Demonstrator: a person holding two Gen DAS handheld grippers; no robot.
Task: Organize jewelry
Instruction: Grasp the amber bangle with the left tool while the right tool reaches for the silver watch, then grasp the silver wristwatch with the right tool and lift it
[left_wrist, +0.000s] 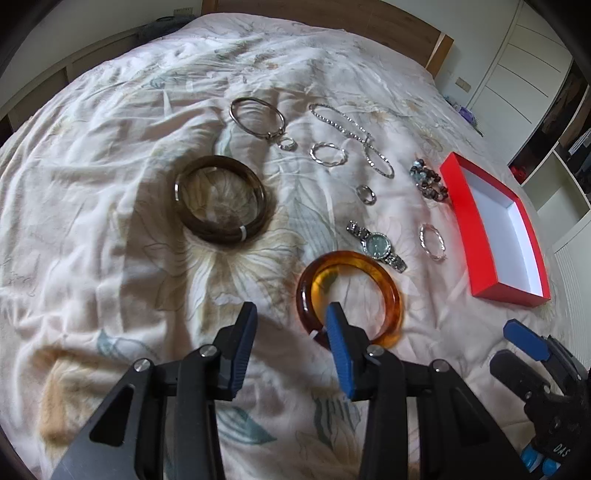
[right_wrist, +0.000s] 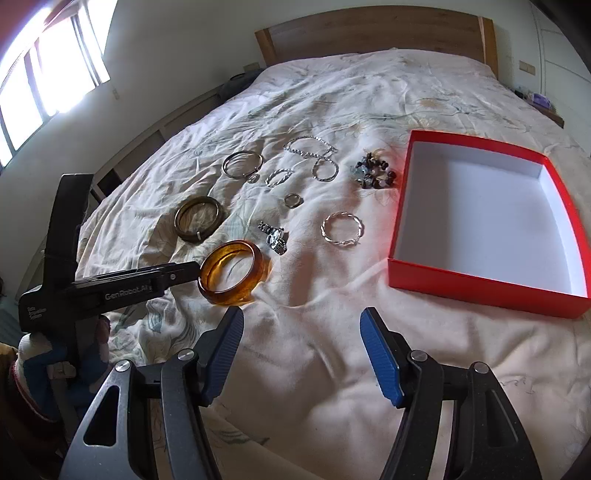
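Jewelry lies spread on a floral bedspread. An amber bangle (left_wrist: 384, 288) (right_wrist: 225, 293) is nearest. My left gripper (left_wrist: 291, 314) is open, its right finger inside the bangle's ring and its left finger outside it; it also shows in the right wrist view (right_wrist: 184, 275). A dark brown bangle (left_wrist: 188, 218) (right_wrist: 184, 229), a silver watch (left_wrist: 376, 245) (right_wrist: 275, 238), silver bracelets (left_wrist: 432, 242) (right_wrist: 341, 229), a ring (left_wrist: 366, 194), a beaded bracelet (left_wrist: 428, 179) (right_wrist: 375, 171) and a rhinestone necklace (left_wrist: 347, 125) lie beyond. My right gripper (right_wrist: 301, 321) is open and empty over bare bedspread.
An open red box (left_wrist: 491, 258) (right_wrist: 480, 291) with an empty white inside sits at the right on the bed. A wooden headboard (right_wrist: 369, 29) is at the far end. A wardrobe and shelves (left_wrist: 535, 92) stand at the right.
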